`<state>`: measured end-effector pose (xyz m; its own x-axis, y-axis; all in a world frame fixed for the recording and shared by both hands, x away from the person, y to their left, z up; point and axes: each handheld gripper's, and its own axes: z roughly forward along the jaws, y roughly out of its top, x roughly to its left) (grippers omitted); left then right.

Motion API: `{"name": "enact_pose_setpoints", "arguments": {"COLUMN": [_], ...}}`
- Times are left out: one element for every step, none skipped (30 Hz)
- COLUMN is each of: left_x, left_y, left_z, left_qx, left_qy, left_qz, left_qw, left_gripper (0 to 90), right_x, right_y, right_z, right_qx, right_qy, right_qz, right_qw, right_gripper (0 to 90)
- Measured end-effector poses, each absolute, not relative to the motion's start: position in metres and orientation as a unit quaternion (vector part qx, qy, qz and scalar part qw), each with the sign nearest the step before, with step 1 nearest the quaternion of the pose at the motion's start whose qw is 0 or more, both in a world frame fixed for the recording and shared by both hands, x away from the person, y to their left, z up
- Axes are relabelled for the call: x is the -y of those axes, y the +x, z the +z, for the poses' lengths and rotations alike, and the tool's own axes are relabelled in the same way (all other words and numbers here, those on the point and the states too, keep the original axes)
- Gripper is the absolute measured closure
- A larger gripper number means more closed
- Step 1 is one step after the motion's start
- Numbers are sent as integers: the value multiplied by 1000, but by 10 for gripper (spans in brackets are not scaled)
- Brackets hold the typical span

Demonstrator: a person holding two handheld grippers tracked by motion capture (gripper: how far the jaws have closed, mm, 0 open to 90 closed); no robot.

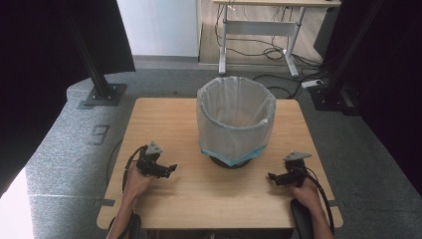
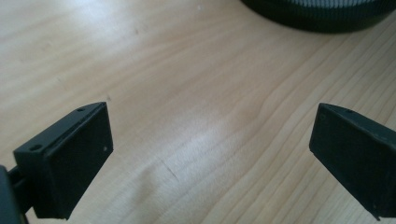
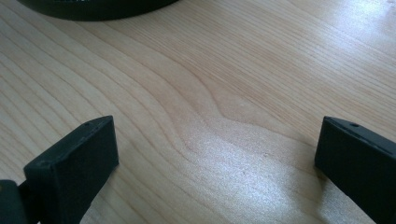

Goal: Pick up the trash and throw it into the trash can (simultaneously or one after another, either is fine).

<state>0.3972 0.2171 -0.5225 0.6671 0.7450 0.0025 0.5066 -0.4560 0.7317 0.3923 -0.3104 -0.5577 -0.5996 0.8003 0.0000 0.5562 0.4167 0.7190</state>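
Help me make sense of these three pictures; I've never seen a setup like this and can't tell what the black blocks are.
No robot here: a person sits at a wooden table and holds a hand-held grasping tool in each hand. The high view looks down from above: the left tool and the right tool rest near the table's front edge, with cables trailing back. Between them, farther off, stands a bin lined with a pale bag, on a dark base. The other two pictures come from cameras riding on each tool. The black blocks are that tool's own two jaws, standing wide apart over bare wood. The dark curve at the top is the bin's base. Nothing is held.
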Motion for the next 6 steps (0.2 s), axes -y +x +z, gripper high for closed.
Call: {"name": "enact_pose_setpoints", "arguments": {"left_x": [-217, -216, -216, -215, -215, -214], "left_y": [397, 397, 396, 396, 396, 395], "left_z": [-526, -529, -532, -535, -539, -541], "left_qx": [-374, -375, -377, -377, -378, -378], "left_qy": [839, 840, 840, 841, 843, 846], "left_qz": [163, 161, 159, 156, 155, 153], "left_qw": [361, 358, 356, 354, 349, 344], "left_gripper": [0, 0, 0, 0, 0, 0], "right_x": [310, 310, 310, 310, 310, 310], "right_y": [392, 392, 392, 392, 392, 392], "right_z": [-558, -558, -558, -558, -558, -558], "right_qx": [-823, -823, -823, -823, -823, -823], "right_qy": [412, 412, 412, 412, 412, 412], "right_qz": [349, 349, 349, 349, 349, 349], "right_qw": [175, 175, 175, 175, 175, 175], "right_gripper": [0, 0, 0, 0, 0, 0]}}
